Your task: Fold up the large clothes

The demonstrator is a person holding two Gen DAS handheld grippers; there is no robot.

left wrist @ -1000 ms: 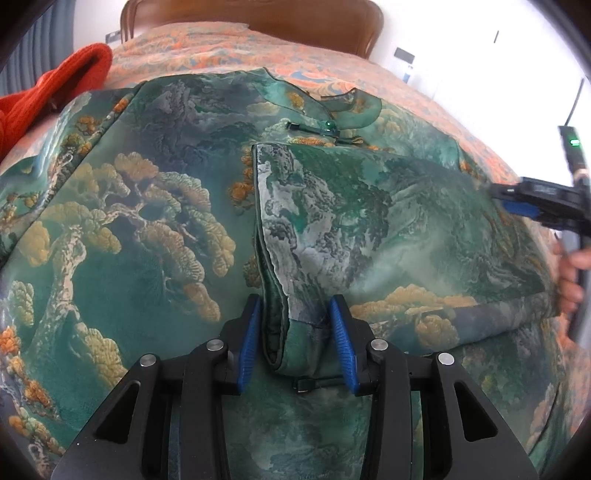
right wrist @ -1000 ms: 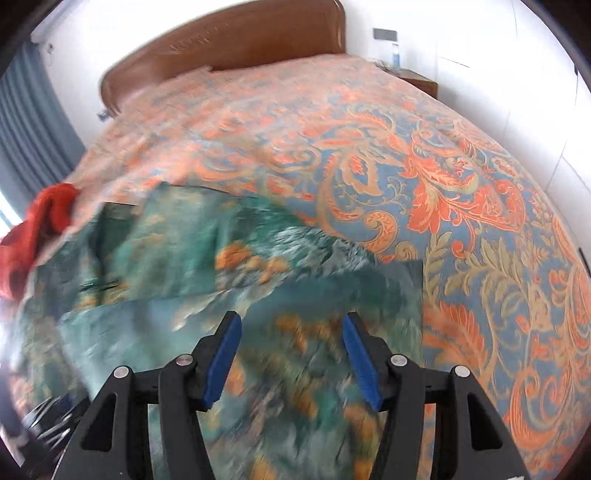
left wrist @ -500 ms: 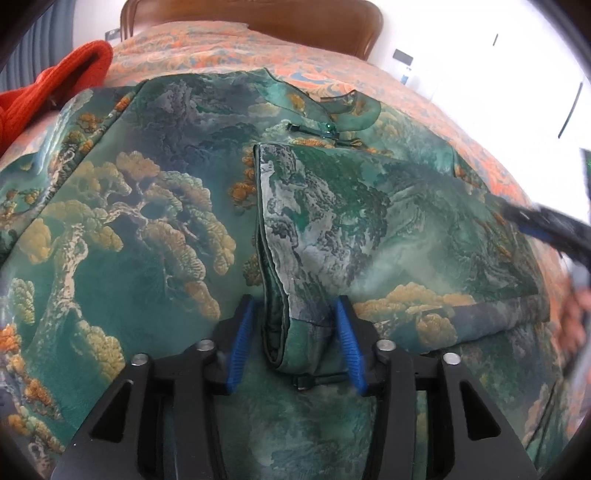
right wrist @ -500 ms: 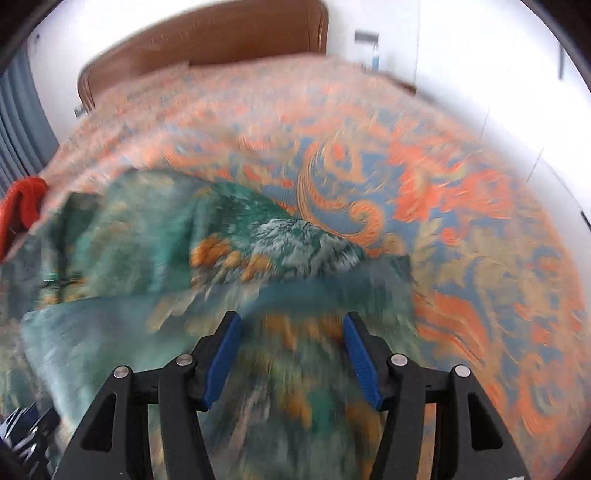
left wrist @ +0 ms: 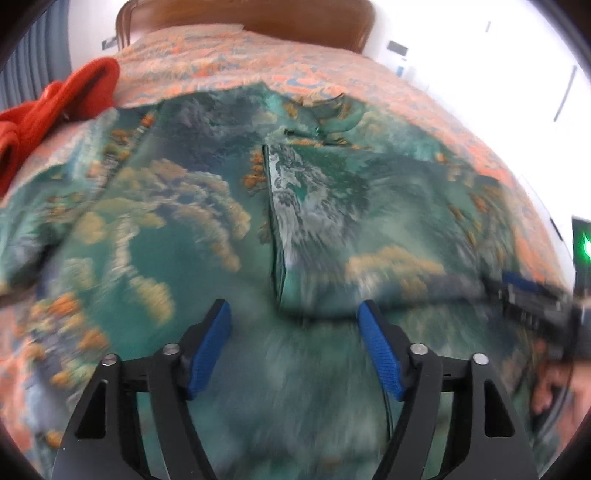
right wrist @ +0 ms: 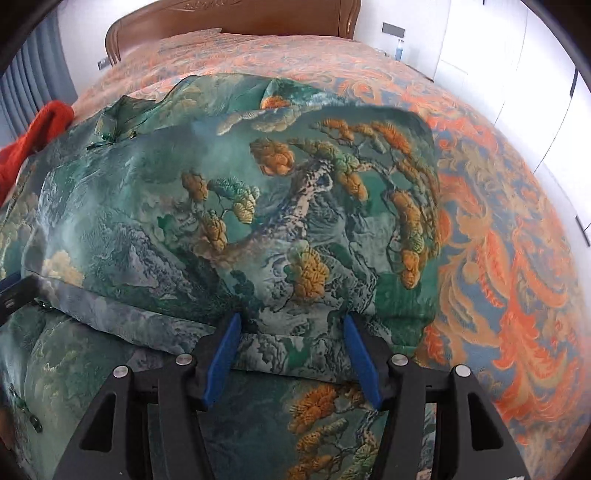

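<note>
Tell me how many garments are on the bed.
2: a green garment spread mid-bed under both grippers, and a red garment bunched at the left edge. More may be hidden.

left wrist: looking steeply down, close over the green garment [left wrist: 177, 229] | right wrist: tilting down over its right half [right wrist: 258, 206] | both catching the headboard [right wrist: 236, 18], red cloth [left wrist: 55, 110]

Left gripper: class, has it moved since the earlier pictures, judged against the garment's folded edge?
Yes. The left gripper has backed off the folded edge of the green garment; its jaws are opening, nothing between them.
</note>
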